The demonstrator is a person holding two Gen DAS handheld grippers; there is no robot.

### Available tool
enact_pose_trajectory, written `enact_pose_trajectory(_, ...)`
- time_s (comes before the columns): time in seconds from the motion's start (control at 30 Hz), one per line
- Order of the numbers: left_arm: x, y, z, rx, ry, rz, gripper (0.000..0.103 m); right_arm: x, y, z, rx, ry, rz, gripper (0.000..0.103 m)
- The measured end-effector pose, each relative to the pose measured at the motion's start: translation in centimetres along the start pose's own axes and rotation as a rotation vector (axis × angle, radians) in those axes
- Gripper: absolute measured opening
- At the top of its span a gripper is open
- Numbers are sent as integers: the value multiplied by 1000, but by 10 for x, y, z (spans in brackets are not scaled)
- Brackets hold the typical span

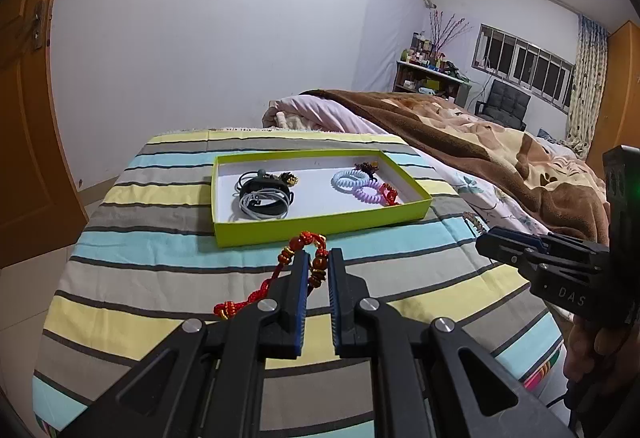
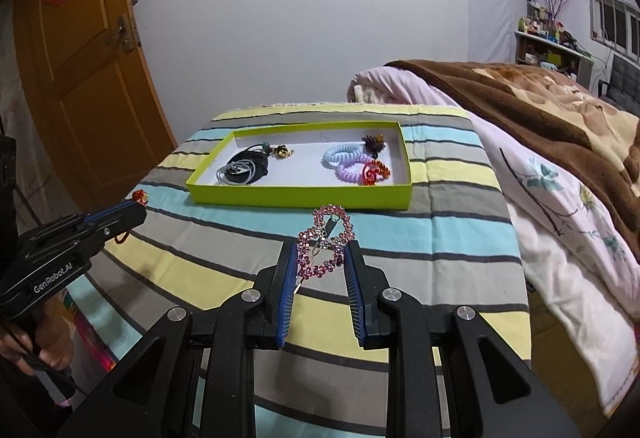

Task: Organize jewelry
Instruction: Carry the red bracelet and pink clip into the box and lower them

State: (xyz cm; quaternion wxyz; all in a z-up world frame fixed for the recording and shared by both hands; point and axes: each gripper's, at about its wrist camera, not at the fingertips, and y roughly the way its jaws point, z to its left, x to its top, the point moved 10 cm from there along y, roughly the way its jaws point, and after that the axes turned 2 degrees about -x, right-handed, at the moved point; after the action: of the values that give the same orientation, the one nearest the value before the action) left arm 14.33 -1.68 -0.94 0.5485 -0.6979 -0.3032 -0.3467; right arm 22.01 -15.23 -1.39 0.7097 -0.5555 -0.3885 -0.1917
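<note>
My left gripper (image 1: 319, 258) is shut on a red knotted cord bracelet (image 1: 308, 242) with brown and gold beads; its red tail hangs down to the left, above the striped cloth. My right gripper (image 2: 322, 254) is shut on a pink rhinestone hair clip (image 2: 326, 238), held above the cloth. Ahead lies a lime-green tray (image 1: 320, 226) (image 2: 300, 195) with a white floor. Inside it are a black band wound with grey cord (image 1: 262, 197), a blue coil hair tie (image 1: 352, 179), a purple coil hair tie (image 1: 368, 193), a red ornament (image 1: 388, 193) and a dark beaded piece (image 1: 366, 167).
The tray rests on a striped cloth (image 1: 160, 250) over a raised surface. A bed with brown and pink blankets (image 1: 500, 149) runs along the right. An orange door (image 2: 80, 77) stands at the left. A person's hand (image 2: 44, 342) grips the left gripper's handle.
</note>
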Motion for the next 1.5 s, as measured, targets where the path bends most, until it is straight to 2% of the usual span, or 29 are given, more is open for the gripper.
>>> enact_pose_trajectory(0.8, 27, 29, -5, 13, 33, -5, 10, 31, 14, -3, -13, -58, -27, 24)
enact_pose_trajectory(1.1, 44, 57, -9, 18, 77, 7, 10, 52, 36, -12, -17, -72, -29, 24)
enact_pose_trajectory(1.5, 61, 100, -10, 2, 87, 27, 10, 71, 77, -24, -25, -88, -6, 24)
